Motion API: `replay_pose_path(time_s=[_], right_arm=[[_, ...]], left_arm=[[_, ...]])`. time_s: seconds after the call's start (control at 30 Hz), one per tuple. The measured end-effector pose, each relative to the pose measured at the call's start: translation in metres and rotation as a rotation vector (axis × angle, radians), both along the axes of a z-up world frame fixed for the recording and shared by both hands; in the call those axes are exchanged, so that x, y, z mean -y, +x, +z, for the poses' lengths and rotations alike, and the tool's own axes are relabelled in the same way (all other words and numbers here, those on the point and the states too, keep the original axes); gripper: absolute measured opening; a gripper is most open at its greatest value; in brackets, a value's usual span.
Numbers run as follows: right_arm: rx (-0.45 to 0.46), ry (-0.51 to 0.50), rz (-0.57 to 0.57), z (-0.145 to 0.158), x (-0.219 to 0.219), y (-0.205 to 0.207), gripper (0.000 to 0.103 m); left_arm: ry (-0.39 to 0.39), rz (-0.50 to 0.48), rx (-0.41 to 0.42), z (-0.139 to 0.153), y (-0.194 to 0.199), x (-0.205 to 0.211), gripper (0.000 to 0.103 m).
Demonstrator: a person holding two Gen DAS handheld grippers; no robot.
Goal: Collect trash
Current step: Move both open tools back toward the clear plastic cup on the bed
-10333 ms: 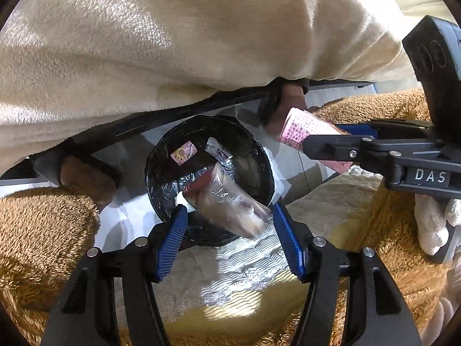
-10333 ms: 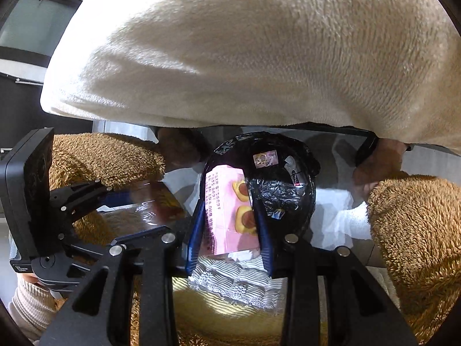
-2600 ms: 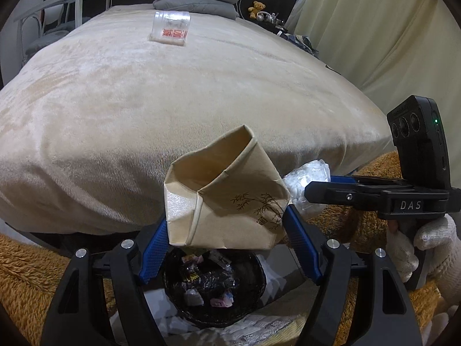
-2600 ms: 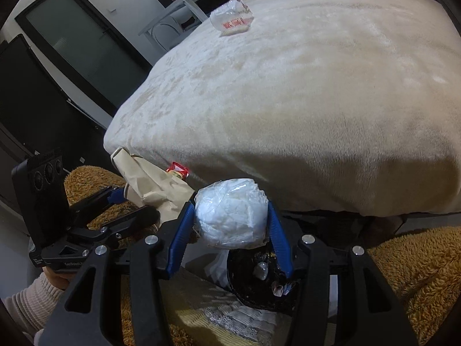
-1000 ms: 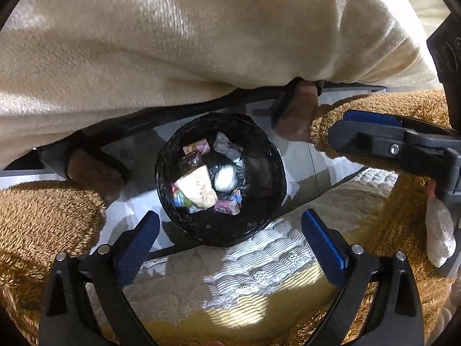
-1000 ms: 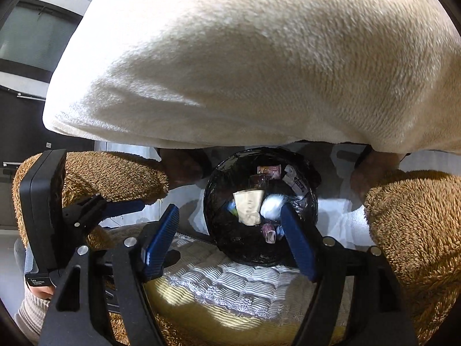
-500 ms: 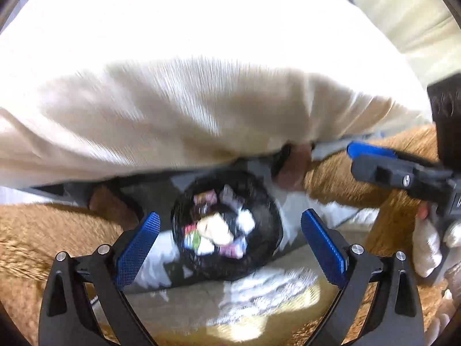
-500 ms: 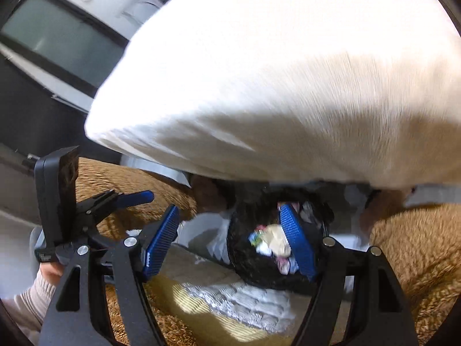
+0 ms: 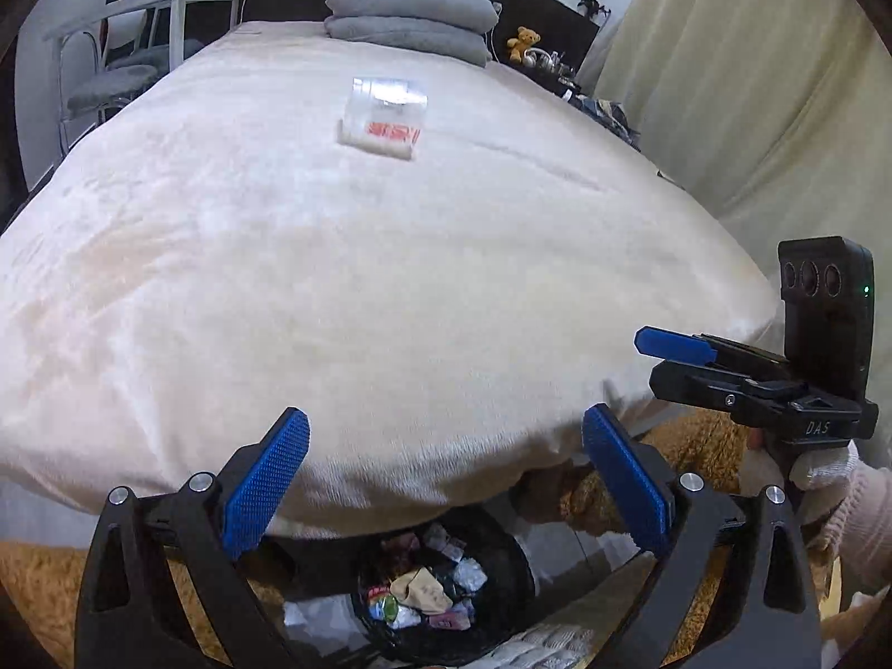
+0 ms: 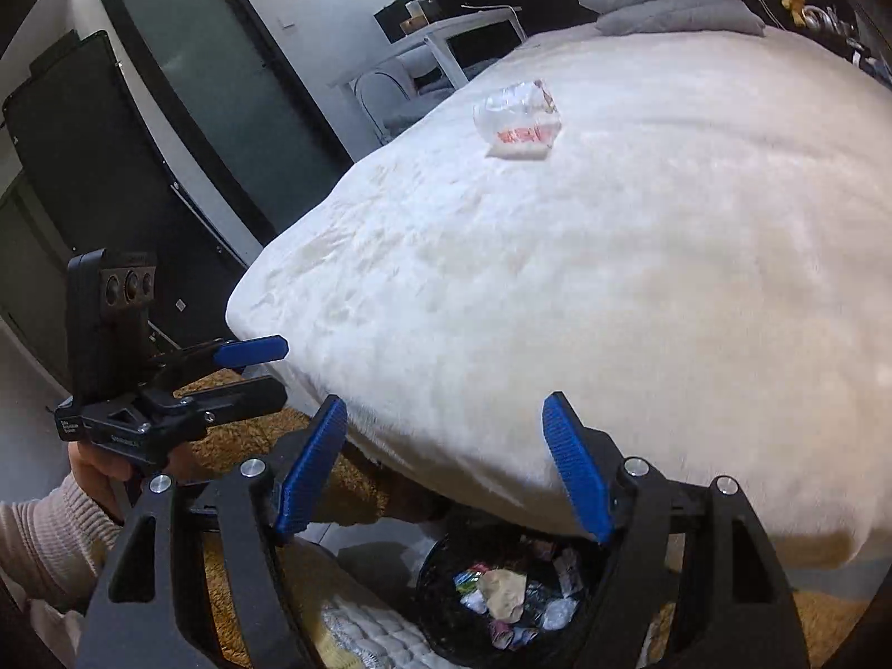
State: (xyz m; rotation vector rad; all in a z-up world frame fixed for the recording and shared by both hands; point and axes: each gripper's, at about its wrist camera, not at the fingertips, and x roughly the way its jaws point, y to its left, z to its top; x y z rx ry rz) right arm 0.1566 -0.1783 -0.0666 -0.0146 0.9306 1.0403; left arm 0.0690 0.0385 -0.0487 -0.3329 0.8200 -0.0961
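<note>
While both tongs gape empty, one wrapper [image 9: 383,118] on one bed [image 9: 334,279]

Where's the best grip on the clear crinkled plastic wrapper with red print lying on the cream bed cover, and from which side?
Probably the puffed clear upper part of the clear plastic wrapper with red print, not the flat printed edge lying against the cream bed cover. Come from above and from the foot of the bed, jaws across its short width: it lies alone, and either open gripper, left gripper or right gripper, could pinch it.
</note>
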Motion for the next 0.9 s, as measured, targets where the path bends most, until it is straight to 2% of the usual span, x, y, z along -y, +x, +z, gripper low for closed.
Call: replay_pose_path(time_s=[0.2,0.43,0.5,0.6,0.9], right_arm=[[0.016,0.016,-0.014,0.014,-0.020,0.052,0.073],[0.034,0.029,-0.018,0.021,-0.047,0.104,0.073],[0.048,0.035,-0.015,0.023,-0.058,0.117,0.073],[0.062,0.032,-0.020,0.023,-0.072,0.138,0.073],[0.007,0.090,-0.025,0.020,-0.099,0.187,0.065]], left_arm=[[0.008,0.010,0.097,0.028,0.034,-0.040,0.096],[-0.033,0.005,0.141,0.037,0.084,-0.076,0.095],[-0.020,0.000,0.151,0.041,0.098,-0.083,0.095],[-0.014,-0.002,0.153,0.040,0.120,-0.092,0.095],[-0.022,-0.037,0.127,0.029,0.183,-0.116,0.095]])
